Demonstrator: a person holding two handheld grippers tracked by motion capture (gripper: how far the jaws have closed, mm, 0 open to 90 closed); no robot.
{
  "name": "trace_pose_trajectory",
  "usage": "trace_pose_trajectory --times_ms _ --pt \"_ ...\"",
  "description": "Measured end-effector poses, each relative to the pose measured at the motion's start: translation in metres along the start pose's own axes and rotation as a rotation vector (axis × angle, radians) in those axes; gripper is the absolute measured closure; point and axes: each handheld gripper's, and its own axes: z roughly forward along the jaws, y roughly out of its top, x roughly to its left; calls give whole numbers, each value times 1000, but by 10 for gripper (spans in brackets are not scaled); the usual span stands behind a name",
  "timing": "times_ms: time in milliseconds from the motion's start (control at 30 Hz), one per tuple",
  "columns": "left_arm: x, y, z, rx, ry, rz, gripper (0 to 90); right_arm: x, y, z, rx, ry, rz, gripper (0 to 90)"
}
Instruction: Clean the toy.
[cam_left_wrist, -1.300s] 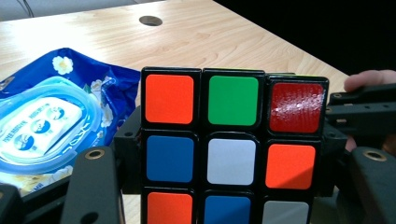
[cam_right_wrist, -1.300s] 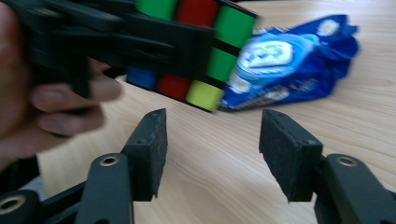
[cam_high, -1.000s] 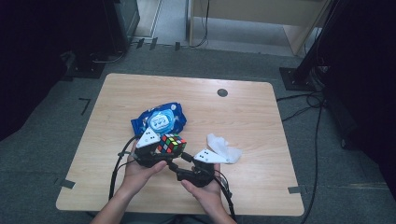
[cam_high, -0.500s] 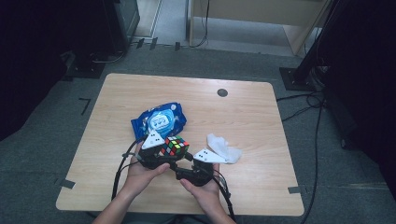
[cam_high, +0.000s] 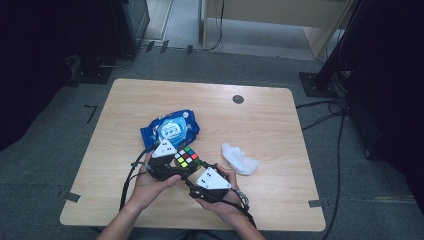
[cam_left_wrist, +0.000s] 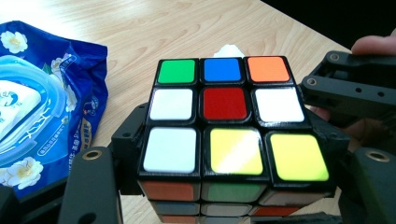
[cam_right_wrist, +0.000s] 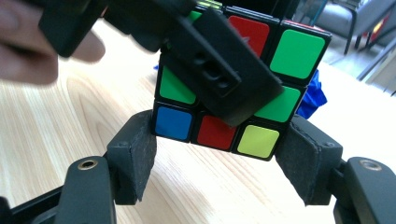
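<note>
The puzzle cube I am working on has black edges and mixed stickers: the face turned up toward me reads green, blue, orange along the far row, white, red, white in the middle, and white, yellow, yellow nearest. It sits just above the near middle of the table, lifted off the wood between my two tongs.

My left tongs pinch the cube from both sides; their jaws have just eased open a little, yet the pads still press on it. My right tongs stand spread, the pads at either side of the cube's lowest row, a slim gap showing at each, so they do not grip it.

The table is pale wood with rounded corners and a small dark round disc near its far edge. A blue wipes packet lies just behind the cube, and a crumpled white tissue lies to the right. Grey carpet surrounds the table, with cables and dark stands beyond.

Both my hands come in from the near edge, held close together, the left hand beside the right hand.
</note>
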Motion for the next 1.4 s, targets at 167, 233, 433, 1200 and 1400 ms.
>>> trace_pose_trajectory --times_ms 167,233,433,1200,1400 --pt "-1 0 -1 -20 22 14 333 -1 -2 1 4 -7 -12 326" --pt "2 0 -4 -44 25 -7 333 -7 -13 8 79 12 13 391" --pt "3 0 -6 -58 -4 -8 333 -22 -22 12 92 99 318 741" --pt "-4 -3 0 -17 -53 63 331 -46 -16 -11 -31 100 527 900" --pt "-1 -3 -1 -22 -61 47 330 -43 -12 -15 -43 89 453 900"
